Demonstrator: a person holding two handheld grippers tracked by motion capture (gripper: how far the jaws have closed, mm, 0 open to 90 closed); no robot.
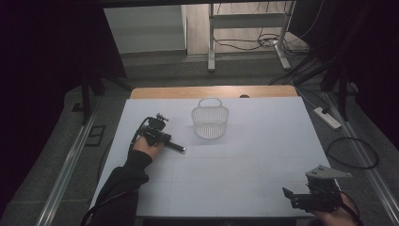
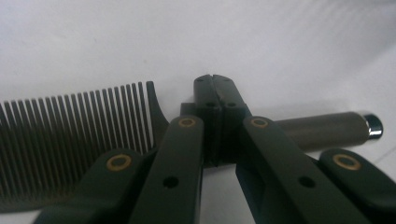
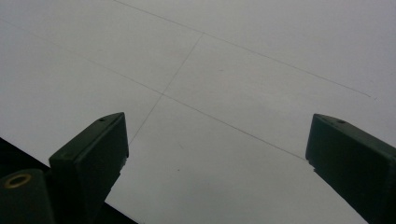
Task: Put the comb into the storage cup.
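Note:
A black comb (image 2: 70,135) with a dark handle and silver end cap (image 2: 372,126) lies flat on the white table (image 1: 244,160). My left gripper (image 2: 215,81) is shut, its two jaws pressed together with only a thin seam between them. They reach across the comb's neck from in front, teeth to their left and handle to their right. From above, the left gripper (image 1: 157,133) sits left of centre with the comb handle (image 1: 176,148) sticking out toward the right. My right gripper (image 1: 289,197) hovers open at the front right corner, and nothing sits between its jaws (image 3: 217,140).
A white mesh basket (image 1: 210,121) with a hoop handle stands upright near the table's middle back, right of the left gripper. Cables, a power strip (image 1: 327,117) and desk legs lie on the floor beyond the table.

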